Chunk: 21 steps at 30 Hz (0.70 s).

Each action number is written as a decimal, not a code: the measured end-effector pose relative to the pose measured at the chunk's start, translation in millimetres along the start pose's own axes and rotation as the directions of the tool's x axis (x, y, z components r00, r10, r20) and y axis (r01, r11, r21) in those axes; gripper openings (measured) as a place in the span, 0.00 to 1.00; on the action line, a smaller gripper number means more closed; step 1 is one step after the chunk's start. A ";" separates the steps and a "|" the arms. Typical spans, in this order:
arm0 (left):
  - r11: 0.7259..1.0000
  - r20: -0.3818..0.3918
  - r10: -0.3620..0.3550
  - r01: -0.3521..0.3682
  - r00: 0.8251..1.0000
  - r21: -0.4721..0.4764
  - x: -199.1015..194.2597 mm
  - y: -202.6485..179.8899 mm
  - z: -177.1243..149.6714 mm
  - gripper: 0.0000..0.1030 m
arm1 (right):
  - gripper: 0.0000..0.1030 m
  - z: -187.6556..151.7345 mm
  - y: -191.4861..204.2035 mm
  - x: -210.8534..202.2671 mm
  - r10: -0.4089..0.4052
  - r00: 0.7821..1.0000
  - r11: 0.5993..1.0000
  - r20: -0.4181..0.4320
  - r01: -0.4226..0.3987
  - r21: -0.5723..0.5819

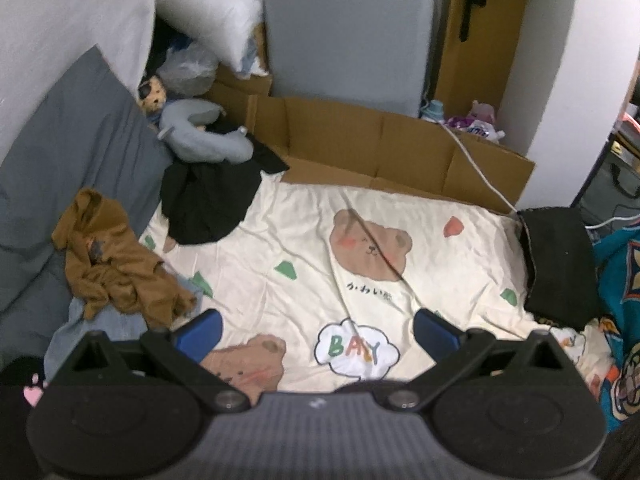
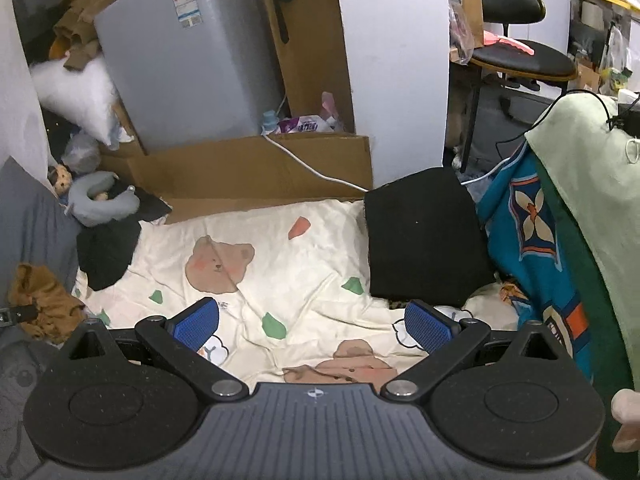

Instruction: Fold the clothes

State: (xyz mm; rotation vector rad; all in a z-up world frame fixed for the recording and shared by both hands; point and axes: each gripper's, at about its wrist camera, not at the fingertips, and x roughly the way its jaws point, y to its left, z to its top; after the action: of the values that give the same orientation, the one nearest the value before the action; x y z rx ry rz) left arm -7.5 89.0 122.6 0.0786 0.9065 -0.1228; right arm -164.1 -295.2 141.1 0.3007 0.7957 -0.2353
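Note:
A cream bedsheet (image 1: 304, 240) printed with bears covers the bed. On its left side lie a crumpled brown garment (image 1: 116, 264), a black garment (image 1: 208, 204) and a light blue garment (image 1: 96, 328) under the brown one. A folded black garment (image 1: 556, 260) rests at the right edge, squarely shaped in the right wrist view (image 2: 424, 240). My left gripper (image 1: 316, 328) hovers open over the sheet, holding nothing. My right gripper (image 2: 312, 324) is also open and empty above the sheet (image 2: 288, 264), with the brown garment (image 2: 44, 300) and black garment (image 2: 108, 252) far to its left.
A flattened cardboard box (image 1: 384, 144) and a grey appliance (image 1: 344, 28) stand behind the bed. A grey pillow (image 1: 68, 160), a neck pillow (image 1: 200, 132) and a doll sit at the left. A teal patterned blanket (image 2: 532, 248) and a green cloth (image 2: 592, 184) hang at the right. A white cable (image 2: 312, 164) crosses the cardboard.

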 end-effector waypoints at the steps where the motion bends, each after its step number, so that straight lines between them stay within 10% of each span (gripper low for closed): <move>1: 1.000 0.005 0.003 -0.003 1.000 -0.016 -1.3 1.6 -1.3 1.00 | 0.99 -1.0 -1.3 0.4 0.001 1.000 1.000 -0.003 -0.001 0.001; 21: 0.998 -0.006 0.047 -0.047 0.999 -0.033 9.5 1.7 -3.3 1.00 | 0.99 -12.6 -7.6 9.8 -0.006 1.000 1.000 0.005 0.006 0.009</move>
State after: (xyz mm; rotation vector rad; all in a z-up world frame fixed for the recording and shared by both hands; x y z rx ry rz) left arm -4.1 90.4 113.1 0.0698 0.9107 -0.0639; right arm -168.2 -298.7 124.3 0.3064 0.7904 -0.2450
